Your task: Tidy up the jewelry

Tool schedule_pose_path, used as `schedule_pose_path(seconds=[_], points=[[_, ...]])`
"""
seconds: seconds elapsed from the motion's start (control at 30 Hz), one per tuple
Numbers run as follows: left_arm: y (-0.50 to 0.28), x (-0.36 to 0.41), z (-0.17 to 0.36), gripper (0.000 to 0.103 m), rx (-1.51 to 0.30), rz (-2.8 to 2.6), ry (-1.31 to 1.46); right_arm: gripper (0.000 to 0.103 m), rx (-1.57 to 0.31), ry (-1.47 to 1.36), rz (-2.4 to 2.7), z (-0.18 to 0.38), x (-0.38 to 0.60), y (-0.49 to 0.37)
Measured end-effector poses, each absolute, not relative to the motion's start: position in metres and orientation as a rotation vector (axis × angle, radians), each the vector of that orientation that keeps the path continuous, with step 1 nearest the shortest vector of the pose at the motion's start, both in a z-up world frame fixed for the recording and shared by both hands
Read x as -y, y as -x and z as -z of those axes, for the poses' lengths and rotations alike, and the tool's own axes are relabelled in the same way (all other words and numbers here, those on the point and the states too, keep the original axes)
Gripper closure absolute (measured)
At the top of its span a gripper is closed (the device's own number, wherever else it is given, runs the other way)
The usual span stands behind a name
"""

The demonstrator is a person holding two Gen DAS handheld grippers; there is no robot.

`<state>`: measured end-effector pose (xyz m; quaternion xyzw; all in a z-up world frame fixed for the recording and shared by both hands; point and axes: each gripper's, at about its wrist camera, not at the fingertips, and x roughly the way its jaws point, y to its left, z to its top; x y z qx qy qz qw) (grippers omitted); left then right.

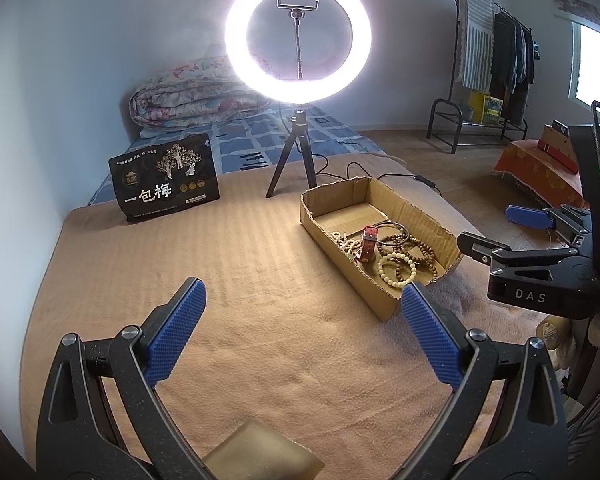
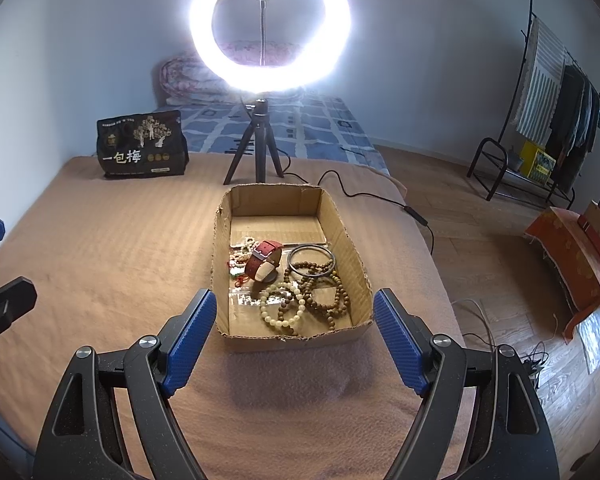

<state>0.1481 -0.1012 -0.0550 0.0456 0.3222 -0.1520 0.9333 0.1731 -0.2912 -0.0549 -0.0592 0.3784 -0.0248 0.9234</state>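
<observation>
An open cardboard box (image 2: 342,216) (image 1: 412,208) sits on the tan blanket and holds the jewelry. Inside lie a red-strap watch (image 2: 264,265) (image 1: 369,242), a cream bead bracelet (image 2: 282,306) (image 1: 396,268), brown wooden bead strands (image 2: 328,294) (image 1: 418,248), a dark metal bangle (image 2: 311,260) and a small pale bead string (image 2: 244,254). My right gripper (image 2: 294,312) is open and empty, just short of the box's near wall. My left gripper (image 1: 300,304) is open and empty over the blanket, left of the box. The right gripper also shows in the left wrist view (image 1: 496,228).
A lit ring light on a tripod (image 2: 270,24) stands behind the box, its cable (image 2: 380,200) running off right. A black snack bag (image 2: 140,144) stands at the back left. A folded quilt (image 1: 192,92) lies behind. A clothes rack (image 2: 548,112) stands on the floor at right.
</observation>
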Motion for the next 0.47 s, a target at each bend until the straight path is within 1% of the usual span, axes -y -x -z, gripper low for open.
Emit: schedule_pose_path(seconds=[0.47], points=[[-0.1468, 0.0961, 0.0524, 0.003, -0.628, 0.286, -0.107, 0.022, -0.783, 0.136, 0.049, 0.0574, 0.2898, -0.1720]])
